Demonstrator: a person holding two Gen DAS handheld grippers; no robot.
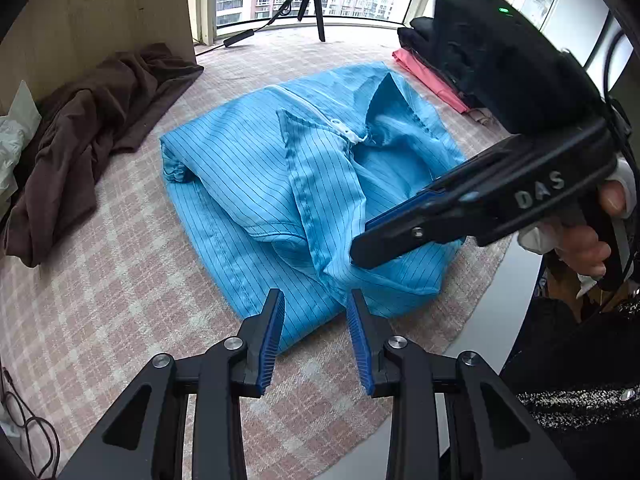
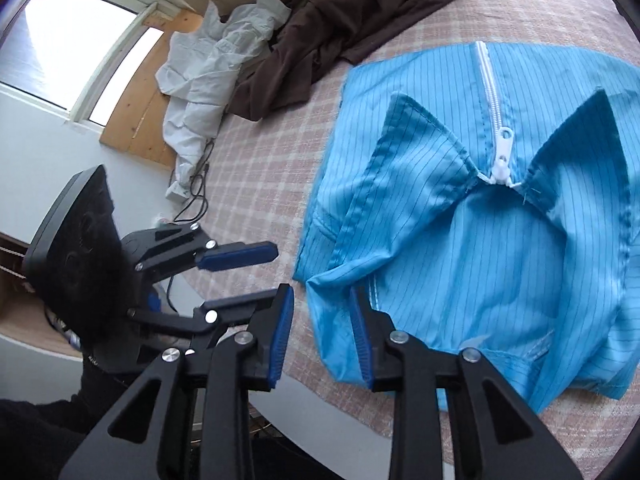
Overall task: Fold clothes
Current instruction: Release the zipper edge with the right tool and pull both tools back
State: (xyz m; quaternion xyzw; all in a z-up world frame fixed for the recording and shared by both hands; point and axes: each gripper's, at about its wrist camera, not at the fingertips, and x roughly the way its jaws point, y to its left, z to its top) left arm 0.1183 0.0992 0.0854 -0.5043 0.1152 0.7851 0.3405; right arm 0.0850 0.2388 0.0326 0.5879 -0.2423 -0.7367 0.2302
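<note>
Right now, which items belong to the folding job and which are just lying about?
In the job: blue striped jacket, left gripper, right gripper.

Lying about: brown garment, white garment, pink cloth, tripod.

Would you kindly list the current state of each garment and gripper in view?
Blue striped garment: partly folded on the checked cloth, collar spread.
White zipper: closed up to the collar.
Brown garment: crumpled, unfolded.
White garment: crumpled, unfolded.
Left gripper: open, holding nothing.
Right gripper: open, holding nothing.
</note>
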